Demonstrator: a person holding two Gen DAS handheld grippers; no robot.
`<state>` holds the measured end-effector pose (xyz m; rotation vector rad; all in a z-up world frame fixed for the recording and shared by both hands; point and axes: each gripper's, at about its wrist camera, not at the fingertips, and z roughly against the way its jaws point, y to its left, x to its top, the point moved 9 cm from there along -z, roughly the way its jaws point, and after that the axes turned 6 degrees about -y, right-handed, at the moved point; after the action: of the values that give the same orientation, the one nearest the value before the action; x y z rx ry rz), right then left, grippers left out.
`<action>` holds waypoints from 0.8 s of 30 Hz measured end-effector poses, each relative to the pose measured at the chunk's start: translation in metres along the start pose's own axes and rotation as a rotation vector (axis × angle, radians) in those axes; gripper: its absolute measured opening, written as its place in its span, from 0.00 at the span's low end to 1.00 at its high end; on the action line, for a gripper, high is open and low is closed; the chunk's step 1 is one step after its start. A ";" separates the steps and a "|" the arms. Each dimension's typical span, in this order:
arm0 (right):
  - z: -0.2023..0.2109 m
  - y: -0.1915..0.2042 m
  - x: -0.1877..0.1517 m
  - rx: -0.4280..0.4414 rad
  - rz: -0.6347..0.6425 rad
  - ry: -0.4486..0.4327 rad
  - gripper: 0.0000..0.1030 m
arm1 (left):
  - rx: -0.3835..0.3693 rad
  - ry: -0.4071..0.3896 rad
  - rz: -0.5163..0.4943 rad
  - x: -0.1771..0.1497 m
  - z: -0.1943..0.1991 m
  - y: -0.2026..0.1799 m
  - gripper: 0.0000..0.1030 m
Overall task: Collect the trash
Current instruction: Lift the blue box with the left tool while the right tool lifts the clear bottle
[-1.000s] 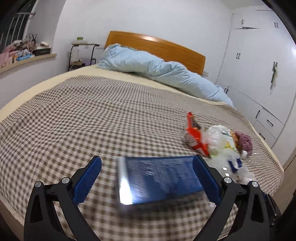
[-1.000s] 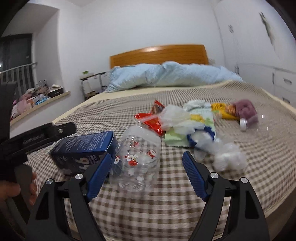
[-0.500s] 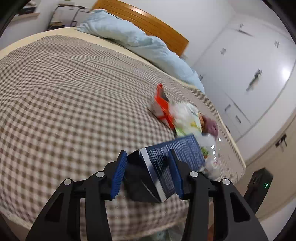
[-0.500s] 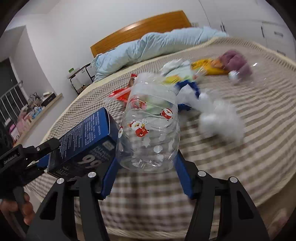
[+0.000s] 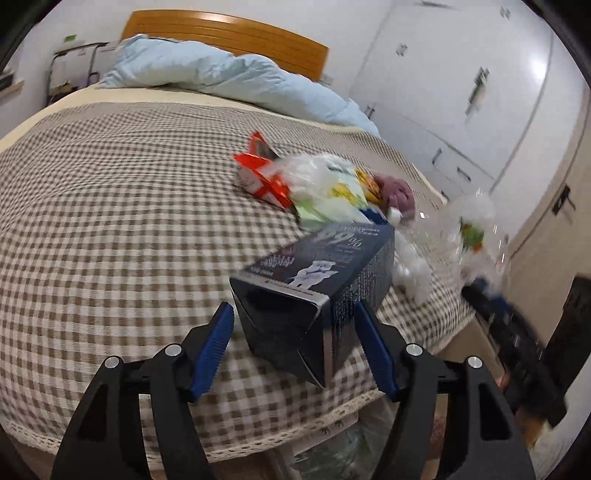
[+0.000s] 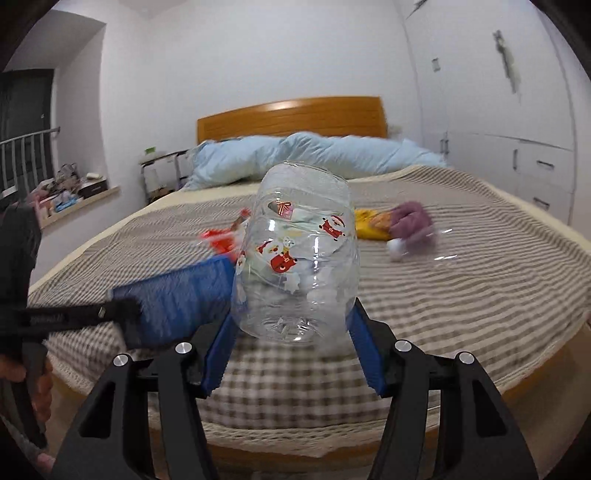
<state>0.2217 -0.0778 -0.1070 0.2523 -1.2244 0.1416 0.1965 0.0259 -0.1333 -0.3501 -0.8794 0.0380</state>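
Observation:
A dark blue carton (image 5: 325, 266) hangs tilted over the bed's front edge between the jaws of my left gripper (image 5: 292, 309). Those jaws are opening, and the left pad stands clear of the carton. My right gripper (image 6: 291, 312) is shut on a clear plastic jar (image 6: 299, 251) printed with Santa figures and holds it above the checked bedspread (image 6: 461, 295). The jar also shows as a blur (image 5: 469, 236) at the right of the left wrist view. More trash lies on the bed: a red wrapper (image 5: 262, 177), a white plastic bag (image 5: 321, 177), a yellow wrapper (image 6: 369, 221) and a purple lump (image 6: 410, 221).
A light blue duvet (image 5: 229, 77) is bunched against the wooden headboard (image 5: 229, 33). White wardrobes (image 5: 461, 92) line the right wall. Clear plastic (image 5: 351, 446) shows below the bed's front edge. A person's hand (image 6: 37, 391) holds the left gripper's handle at the left.
The left jaws closed on the carton, carried it towards the bed's edge, then widened again. The right jaws closed on the jar and lifted it off the bedspread.

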 end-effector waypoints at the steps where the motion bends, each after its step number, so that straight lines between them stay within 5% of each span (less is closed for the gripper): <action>1: -0.001 -0.010 0.000 -0.026 -0.003 0.000 0.56 | 0.007 0.014 -0.028 -0.005 -0.004 -0.006 0.63; 7: -0.004 -0.060 -0.008 -0.133 -0.010 0.022 0.56 | 0.052 0.053 -0.135 -0.019 -0.025 -0.023 0.74; 14: -0.014 -0.076 -0.021 -0.149 0.008 0.063 0.56 | 0.094 -0.029 -0.231 0.000 -0.024 -0.010 0.93; 24: -0.008 -0.075 -0.030 -0.144 0.030 0.076 0.56 | -0.060 0.012 -0.293 0.012 -0.050 -0.012 0.93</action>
<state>0.2369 -0.1474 -0.1460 0.1019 -1.1578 0.0876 0.2406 0.0024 -0.1496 -0.2741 -0.9136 -0.2616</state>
